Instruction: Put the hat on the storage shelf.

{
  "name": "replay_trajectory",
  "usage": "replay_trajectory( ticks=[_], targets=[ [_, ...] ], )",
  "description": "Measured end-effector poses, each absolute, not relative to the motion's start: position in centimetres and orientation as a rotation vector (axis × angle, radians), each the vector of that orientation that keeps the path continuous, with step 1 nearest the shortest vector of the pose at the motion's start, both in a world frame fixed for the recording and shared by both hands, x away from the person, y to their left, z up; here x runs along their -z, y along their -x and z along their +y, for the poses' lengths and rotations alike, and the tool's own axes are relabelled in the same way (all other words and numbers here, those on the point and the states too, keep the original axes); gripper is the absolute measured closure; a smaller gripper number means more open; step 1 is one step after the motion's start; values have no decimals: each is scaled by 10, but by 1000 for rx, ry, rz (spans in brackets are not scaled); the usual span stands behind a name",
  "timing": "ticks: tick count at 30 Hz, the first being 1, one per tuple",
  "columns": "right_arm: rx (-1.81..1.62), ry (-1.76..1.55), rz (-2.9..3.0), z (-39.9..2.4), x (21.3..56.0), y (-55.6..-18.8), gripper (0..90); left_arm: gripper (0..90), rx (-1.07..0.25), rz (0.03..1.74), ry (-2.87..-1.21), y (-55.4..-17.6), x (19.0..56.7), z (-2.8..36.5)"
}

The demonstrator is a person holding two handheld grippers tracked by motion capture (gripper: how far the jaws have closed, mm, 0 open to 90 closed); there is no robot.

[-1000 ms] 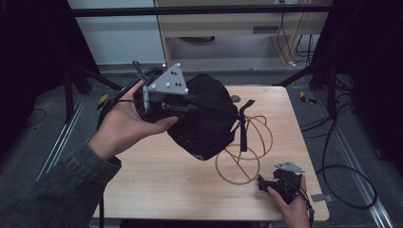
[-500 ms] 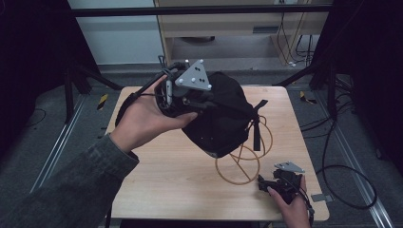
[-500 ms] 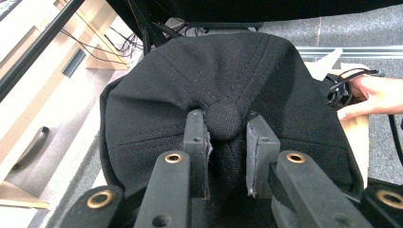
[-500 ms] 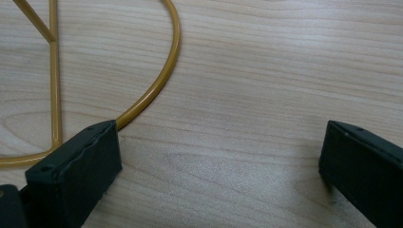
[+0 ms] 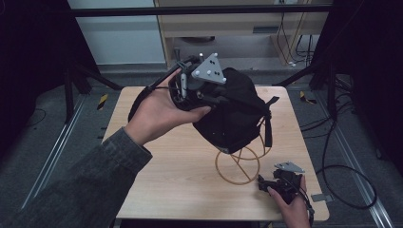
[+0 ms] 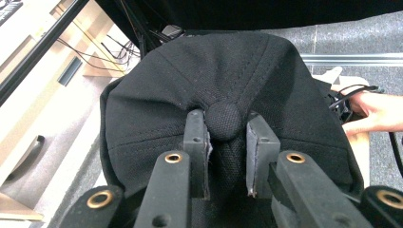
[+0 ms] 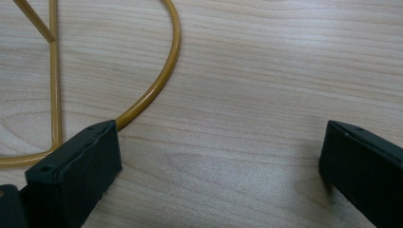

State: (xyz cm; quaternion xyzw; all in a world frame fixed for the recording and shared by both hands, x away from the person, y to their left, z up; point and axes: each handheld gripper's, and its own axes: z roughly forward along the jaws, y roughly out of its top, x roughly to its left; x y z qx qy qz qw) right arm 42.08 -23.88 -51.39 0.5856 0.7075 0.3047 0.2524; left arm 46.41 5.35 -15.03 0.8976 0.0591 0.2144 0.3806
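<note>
A black cap (image 5: 235,116) hangs in the air over a gold wire stand (image 5: 237,164) on the wooden table (image 5: 166,185). My left gripper (image 5: 214,97), held in a hand, is shut on the cap's crown. In the left gripper view its jaws pinch the fabric on either side of the round top button (image 6: 224,121) of the cap (image 6: 214,71). The cap's strap dangles at the right side. My right gripper (image 5: 266,183) rests low on the table at the front right, open. Its jaws stand wide apart (image 7: 218,156), just beside the stand's base ring (image 7: 157,90).
A pale cabinet (image 5: 228,28) stands beyond the table's far edge. Cables (image 5: 342,171) trail on the floor to the right. Black frame legs (image 5: 76,76) stand at the left and right of the table. Bare wood lies at the table's left and front.
My left gripper has carried the cap to the right and a little farther away, so it now hangs over the wire stand. The right gripper has stayed put.
</note>
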Motion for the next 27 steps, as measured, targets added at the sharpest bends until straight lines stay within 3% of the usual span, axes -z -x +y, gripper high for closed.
replay_trajectory(
  ticks=[27],
  targets=[
    [-829,-1593,1924,-239,514,-421,4,738,-545,136,-2329,-468,152,21]
  ],
)
